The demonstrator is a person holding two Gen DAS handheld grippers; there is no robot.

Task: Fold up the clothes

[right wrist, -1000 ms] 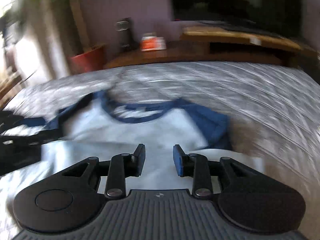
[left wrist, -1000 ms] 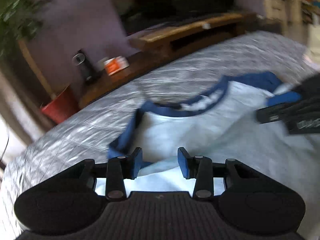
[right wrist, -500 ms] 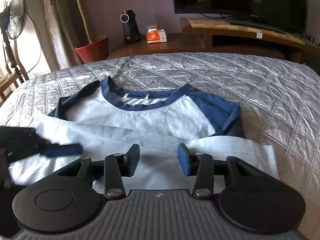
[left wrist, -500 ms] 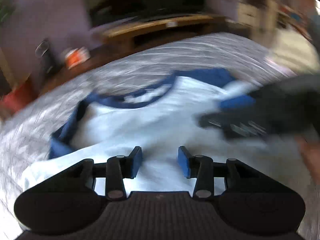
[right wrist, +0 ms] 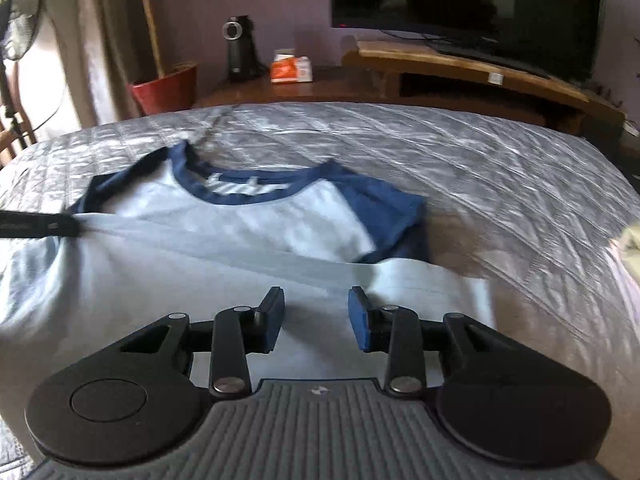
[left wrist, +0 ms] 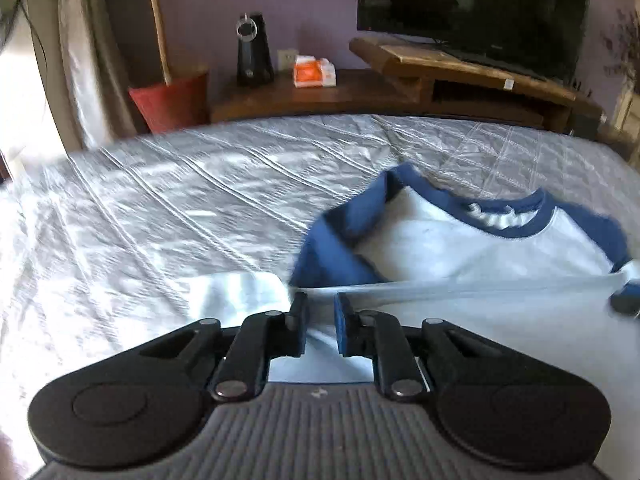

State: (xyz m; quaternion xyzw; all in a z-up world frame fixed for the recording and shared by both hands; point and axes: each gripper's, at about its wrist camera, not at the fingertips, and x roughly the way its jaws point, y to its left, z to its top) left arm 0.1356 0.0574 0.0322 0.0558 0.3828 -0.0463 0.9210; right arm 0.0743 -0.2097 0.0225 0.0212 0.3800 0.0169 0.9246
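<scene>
A white T-shirt with navy sleeves and collar lies on the bed, its lower part folded up across the chest. My left gripper hovers over the left end of that folded edge. Its jaws are closing, a narrow gap still shows pale fabric between the pads, and I see no pinch. In the right wrist view its dark tip meets the fold line. My right gripper stands over the folded layer near the right sleeve. Its jaws are closing but wide apart, with cloth below them and nothing gripped. Its tip shows at the left view's right edge.
A grey quilted bedspread stretches left of and beyond the shirt. Past the bed stand a wooden TV bench with a TV, a black device, an orange box and a red plant pot. A fan stands at the far left.
My left gripper has slid left along the folded edge, away from the right gripper, and its jaws have narrowed. The right gripper's jaws widened, then narrowed a little.
</scene>
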